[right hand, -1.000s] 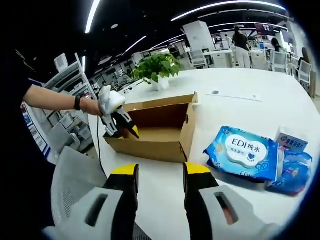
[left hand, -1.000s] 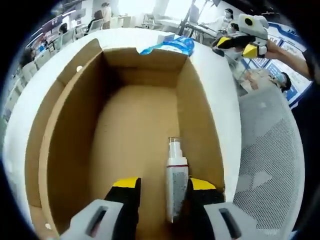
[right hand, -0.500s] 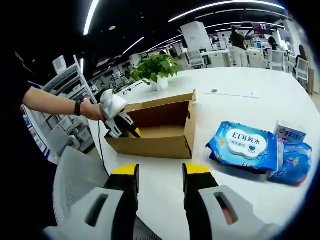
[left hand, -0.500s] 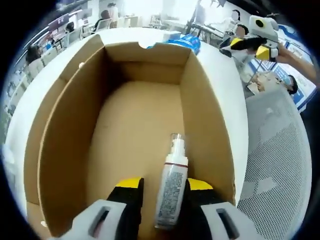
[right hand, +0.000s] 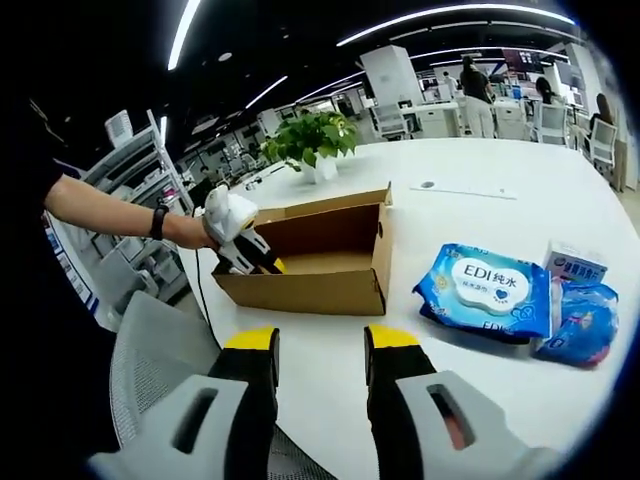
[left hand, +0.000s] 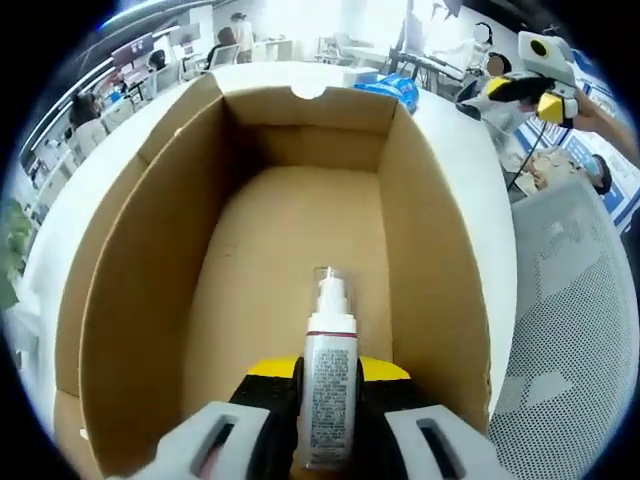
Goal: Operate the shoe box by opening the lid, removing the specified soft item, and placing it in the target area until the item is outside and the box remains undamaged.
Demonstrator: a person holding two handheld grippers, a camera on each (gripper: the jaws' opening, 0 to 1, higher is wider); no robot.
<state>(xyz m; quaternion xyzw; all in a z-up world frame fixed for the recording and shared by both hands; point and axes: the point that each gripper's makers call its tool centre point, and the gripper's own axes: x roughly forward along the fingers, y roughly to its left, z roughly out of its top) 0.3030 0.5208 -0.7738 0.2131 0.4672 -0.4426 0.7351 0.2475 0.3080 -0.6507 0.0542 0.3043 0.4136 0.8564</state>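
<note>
Two yellow-tipped jaws of the left gripper (left hand: pixel 327 372) are pinching a spray bottle (left hand: pixel 327 385) between them, low inside the open cardboard shoe box (left hand: pixel 150 250); the bottle is lying along the box floor with its nozzle pointing toward the far wall. Its label text is too small to read. Box flap is standing open on the left side in the left gripper view. In the right gripper view the left gripper (right hand: pixel 240 250) is showing at the box's near left corner, dipping into the box (right hand: pixel 320 275), held by a person's hand (right hand: pixel 185 232) wearing a wristband. Right gripper (right hand: pixel 318 345) is hovering over the white table (right hand: pixel 480 200), jaws spread apart and holding nothing, well short of the box. Blue wipes pack (right hand: pixel 490 292) is lying to the right of the box, with smaller packets (right hand: pixel 580 305) just beside it. Potted plant (right hand: pixel 312 138) is sitting beyond the box
</note>
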